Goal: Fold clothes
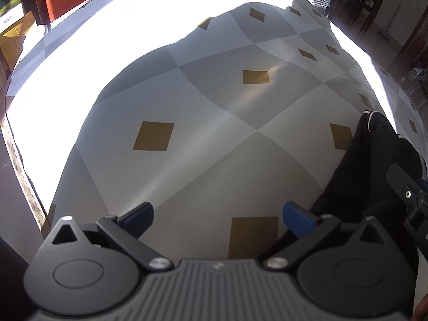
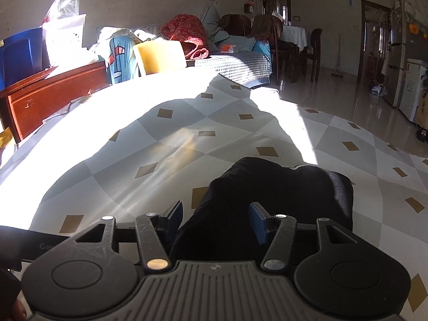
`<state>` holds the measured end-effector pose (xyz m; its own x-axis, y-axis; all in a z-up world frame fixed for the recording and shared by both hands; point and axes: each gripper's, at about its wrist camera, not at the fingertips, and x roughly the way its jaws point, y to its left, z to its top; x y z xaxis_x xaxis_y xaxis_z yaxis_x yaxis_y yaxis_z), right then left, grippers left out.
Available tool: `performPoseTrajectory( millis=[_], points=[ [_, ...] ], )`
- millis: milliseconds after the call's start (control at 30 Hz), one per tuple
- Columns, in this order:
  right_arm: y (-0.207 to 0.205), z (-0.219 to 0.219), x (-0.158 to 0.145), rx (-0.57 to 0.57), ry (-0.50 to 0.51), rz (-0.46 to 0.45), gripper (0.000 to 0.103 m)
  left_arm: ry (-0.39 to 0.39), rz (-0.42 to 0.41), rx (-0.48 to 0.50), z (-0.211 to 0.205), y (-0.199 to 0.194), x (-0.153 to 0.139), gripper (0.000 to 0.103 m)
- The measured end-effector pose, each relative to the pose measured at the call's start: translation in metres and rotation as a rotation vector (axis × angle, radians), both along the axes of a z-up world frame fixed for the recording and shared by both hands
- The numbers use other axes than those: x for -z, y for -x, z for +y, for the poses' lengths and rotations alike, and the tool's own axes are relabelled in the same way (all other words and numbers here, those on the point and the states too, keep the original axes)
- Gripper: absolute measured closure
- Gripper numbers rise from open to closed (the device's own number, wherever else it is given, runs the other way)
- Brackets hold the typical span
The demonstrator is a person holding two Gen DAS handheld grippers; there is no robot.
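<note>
A black garment (image 2: 281, 187) lies bunched in a folded heap on the grey-and-white checked tablecloth (image 2: 133, 160) with tan diamonds. My right gripper (image 2: 216, 216) is open, its blue pads standing on either side of the heap's near end without pressing it. In the left wrist view the same black garment (image 1: 369, 174) runs along the right side, with a thin white trim at its far end. My left gripper (image 1: 218, 214) is open wide just above the tablecloth (image 1: 214, 107), to the left of the garment, with nothing between its fingers. Part of the right tool (image 1: 409, 195) shows at the right edge.
Bright sunlight washes out the far and left parts of the cloth. A red-brown wooden cabinet (image 2: 53, 93) stands beyond the table's far left. Behind it are a yellow box (image 2: 160, 56), piled clothes (image 2: 187, 34), dining chairs (image 2: 294, 40) and a fridge (image 2: 398, 53).
</note>
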<state>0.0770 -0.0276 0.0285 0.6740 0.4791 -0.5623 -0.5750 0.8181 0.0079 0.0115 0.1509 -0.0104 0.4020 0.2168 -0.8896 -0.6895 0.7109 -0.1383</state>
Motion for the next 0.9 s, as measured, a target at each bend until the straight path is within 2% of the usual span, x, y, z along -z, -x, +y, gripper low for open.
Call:
performPoseTrajectory(
  millis=[400,600,667,800,900],
  points=[
    [-0.016,0.013,0.023,0.012,0.057,-0.021,0.051,0.009,0.019,0.017,-0.005,-0.006,0.005,0.000],
    [-0.024,0.009,0.030,0.033,0.058,0.016,0.073,0.012,0.030,0.026,-0.008,-0.008,0.007,0.000],
    [-0.026,0.006,0.031,0.054,0.063,0.014,0.084,0.015,0.032,0.027,-0.009,-0.009,0.008,0.000],
    [-0.027,-0.002,0.028,0.102,0.064,-0.007,0.088,0.020,0.037,0.030,-0.011,-0.010,0.009,0.000],
    [-0.025,-0.012,0.014,0.211,0.071,-0.095,0.090,0.024,0.037,0.027,-0.010,-0.010,0.010,0.000]
  ],
)
